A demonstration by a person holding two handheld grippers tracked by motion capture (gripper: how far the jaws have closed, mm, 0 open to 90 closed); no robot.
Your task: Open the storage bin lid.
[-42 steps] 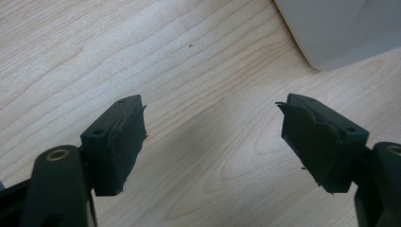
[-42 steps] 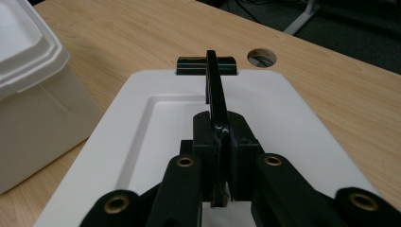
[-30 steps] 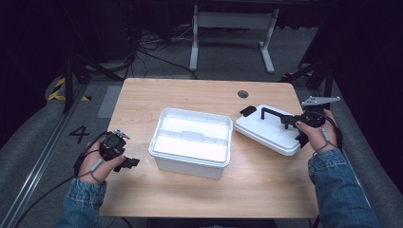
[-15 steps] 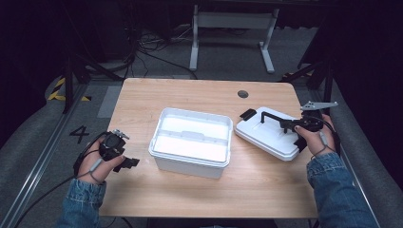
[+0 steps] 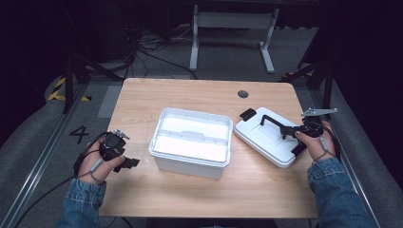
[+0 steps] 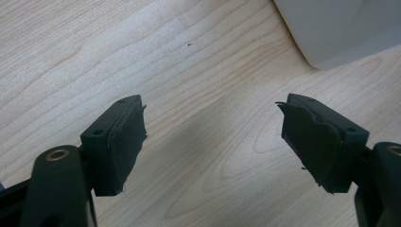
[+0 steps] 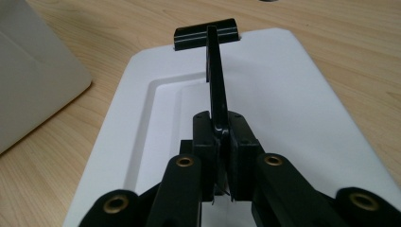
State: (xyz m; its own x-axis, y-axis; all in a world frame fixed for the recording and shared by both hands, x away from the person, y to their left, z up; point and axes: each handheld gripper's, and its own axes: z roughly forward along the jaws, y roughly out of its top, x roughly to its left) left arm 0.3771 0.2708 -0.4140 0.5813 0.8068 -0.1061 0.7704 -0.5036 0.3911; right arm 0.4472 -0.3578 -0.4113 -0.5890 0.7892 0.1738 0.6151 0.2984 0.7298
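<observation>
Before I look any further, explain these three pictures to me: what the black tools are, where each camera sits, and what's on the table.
A person sits at a wooden table with a hand-held two-jaw clamp in each hand. The high view looks down from above; the other two come from cameras riding on each clamp. An open white box stands mid-table, its white lid lying to the right. The right gripper is shut on the lid's black handle. The left gripper is open over bare wood, holding nothing.
</observation>
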